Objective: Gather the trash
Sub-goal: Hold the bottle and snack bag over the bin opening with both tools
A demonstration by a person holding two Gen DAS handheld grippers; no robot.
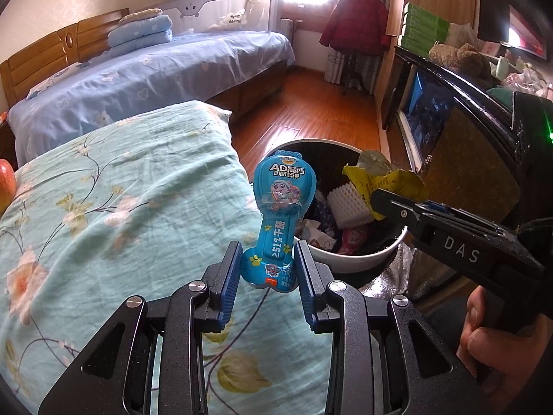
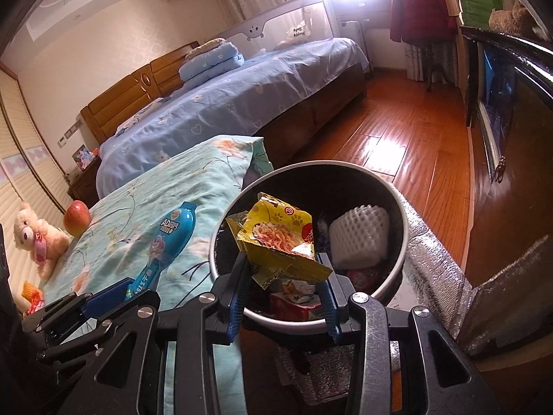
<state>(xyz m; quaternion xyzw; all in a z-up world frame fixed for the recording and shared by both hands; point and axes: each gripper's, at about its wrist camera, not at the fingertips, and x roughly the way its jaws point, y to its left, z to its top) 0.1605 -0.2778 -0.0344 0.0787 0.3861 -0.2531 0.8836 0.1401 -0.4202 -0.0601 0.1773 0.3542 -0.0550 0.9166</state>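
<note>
A: How many hand-held grippers are in play?

B: Two. The left hand-held gripper has its blue pads closed on the bottom end of one blue snack wrapper, which stands upright above the floral bedspread. The right hand-held gripper has its jaws partly closed, pinching one crumpled yellow snack bag.

A: And where are those two pieces of trash relative to the bin?

B: There is one round trash bin, dark inside with a pale rim, on the floor beside the bed. The yellow bag hangs over its opening. The blue wrapper is just beside the bin's near-left rim, over the bed's edge and not over the opening.

A: What is already in the bin?

B: One white foam fruit net leans against the far wall, and there are some printed wrappers below; I see at least three, but they overlap too much to count exactly.

A: Anything left on the bedspread?

B: One red apple and one cream teddy bear at the far left edge, and a small orange and red scrap lower down; I cannot tell what it is.

A: Any hands visible?

B: One, in the left wrist view: fingers wrapped around the right gripper's handle.
</note>
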